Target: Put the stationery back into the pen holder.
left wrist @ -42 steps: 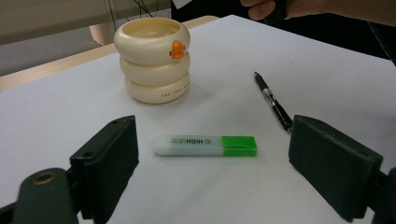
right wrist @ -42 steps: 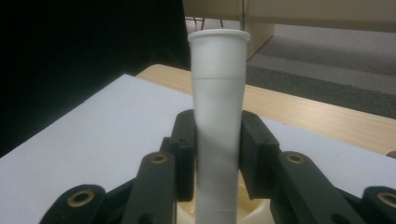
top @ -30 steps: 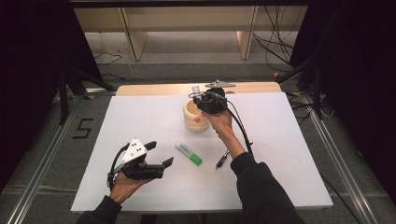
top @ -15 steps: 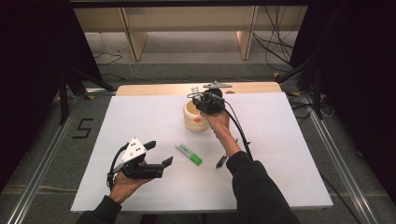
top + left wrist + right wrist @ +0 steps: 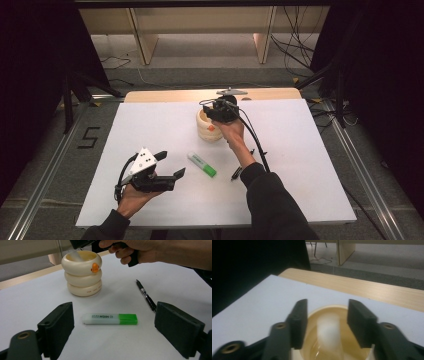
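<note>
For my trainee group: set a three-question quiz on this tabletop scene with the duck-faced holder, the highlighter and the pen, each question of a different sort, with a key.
1. True or false: the green highlighter lies inside the cream holder.
2. Which gripper hangs over the holder's mouth? A. left gripper B. right gripper
3. Fill in: the black pen lies flat on the white ____.

Key
1. False: it lies flat on the table, in front of the open left gripper.
2. B: its jaws have just been opening, with a blurred whitish thing between them that drops into the holder, the pads clear of it.
3. Table.
</note>
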A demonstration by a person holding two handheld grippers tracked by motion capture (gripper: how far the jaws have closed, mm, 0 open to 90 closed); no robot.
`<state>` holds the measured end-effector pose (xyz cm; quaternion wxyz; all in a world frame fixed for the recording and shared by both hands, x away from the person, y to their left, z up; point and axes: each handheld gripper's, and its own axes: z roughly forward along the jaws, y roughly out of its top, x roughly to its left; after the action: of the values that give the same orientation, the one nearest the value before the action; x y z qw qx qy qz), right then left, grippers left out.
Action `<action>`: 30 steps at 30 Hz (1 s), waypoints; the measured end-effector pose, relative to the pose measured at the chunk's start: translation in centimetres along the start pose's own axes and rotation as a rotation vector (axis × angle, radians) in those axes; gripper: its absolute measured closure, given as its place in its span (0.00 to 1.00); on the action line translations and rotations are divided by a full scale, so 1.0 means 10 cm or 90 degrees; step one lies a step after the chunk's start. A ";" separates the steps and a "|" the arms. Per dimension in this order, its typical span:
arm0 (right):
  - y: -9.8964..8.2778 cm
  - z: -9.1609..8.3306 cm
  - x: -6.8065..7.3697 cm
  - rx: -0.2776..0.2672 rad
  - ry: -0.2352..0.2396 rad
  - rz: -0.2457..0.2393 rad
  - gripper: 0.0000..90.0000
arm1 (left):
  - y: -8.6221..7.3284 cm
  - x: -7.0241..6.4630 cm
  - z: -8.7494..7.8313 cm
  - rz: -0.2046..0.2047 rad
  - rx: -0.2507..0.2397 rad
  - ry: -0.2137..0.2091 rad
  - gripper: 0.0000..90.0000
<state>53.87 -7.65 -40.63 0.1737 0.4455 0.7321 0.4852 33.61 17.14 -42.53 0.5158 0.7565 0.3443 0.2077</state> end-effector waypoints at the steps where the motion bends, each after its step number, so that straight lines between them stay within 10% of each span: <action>1: 0.01 -0.02 0.00 -0.002 0.001 0.003 0.51 | 0.00 0.00 0.00 -0.001 0.000 0.000 0.17; 30: 0.04 -0.68 0.27 0.034 0.099 -0.122 0.29 | 0.00 0.00 0.01 -0.001 -0.001 0.003 0.17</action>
<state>47.95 -9.14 -36.58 0.1504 0.3388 0.7952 0.4798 33.65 17.12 -42.59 0.5159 0.7551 0.3458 0.2099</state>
